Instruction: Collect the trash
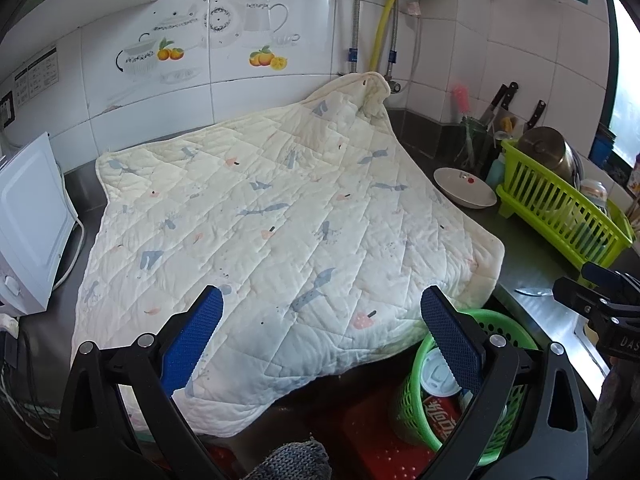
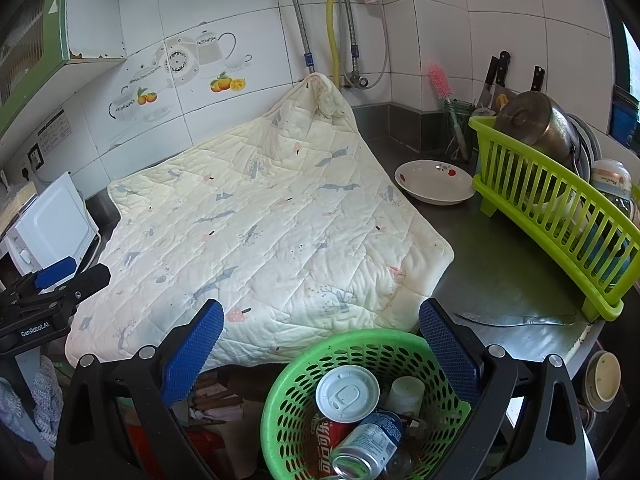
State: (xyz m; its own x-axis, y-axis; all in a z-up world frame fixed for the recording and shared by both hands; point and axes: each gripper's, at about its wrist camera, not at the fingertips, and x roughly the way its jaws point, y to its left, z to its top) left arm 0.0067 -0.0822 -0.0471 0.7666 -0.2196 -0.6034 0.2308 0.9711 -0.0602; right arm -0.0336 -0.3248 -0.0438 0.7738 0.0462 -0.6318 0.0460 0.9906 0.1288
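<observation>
A green perforated basket (image 2: 288,400) stands below the counter's front edge. In it lie a white cup lid (image 2: 347,393), a red cola can (image 2: 320,436), a blue-and-silver can (image 2: 368,446) and a small white cup (image 2: 406,392). The basket (image 1: 412,396) also shows in the left wrist view with the lid (image 1: 438,374) and red can (image 1: 442,416). My right gripper (image 2: 320,344) is open and empty above the basket. My left gripper (image 1: 320,328) is open and empty over the quilted cloth (image 1: 280,220).
The cream quilted cloth (image 2: 264,232) covers most of the steel counter (image 2: 500,256). A white bowl (image 2: 434,182), a lime dish rack (image 2: 560,216) with a pot (image 2: 536,124), and knives (image 2: 498,72) stand at right. A knife (image 2: 516,318) lies near the front edge. A white appliance (image 1: 28,224) stands left.
</observation>
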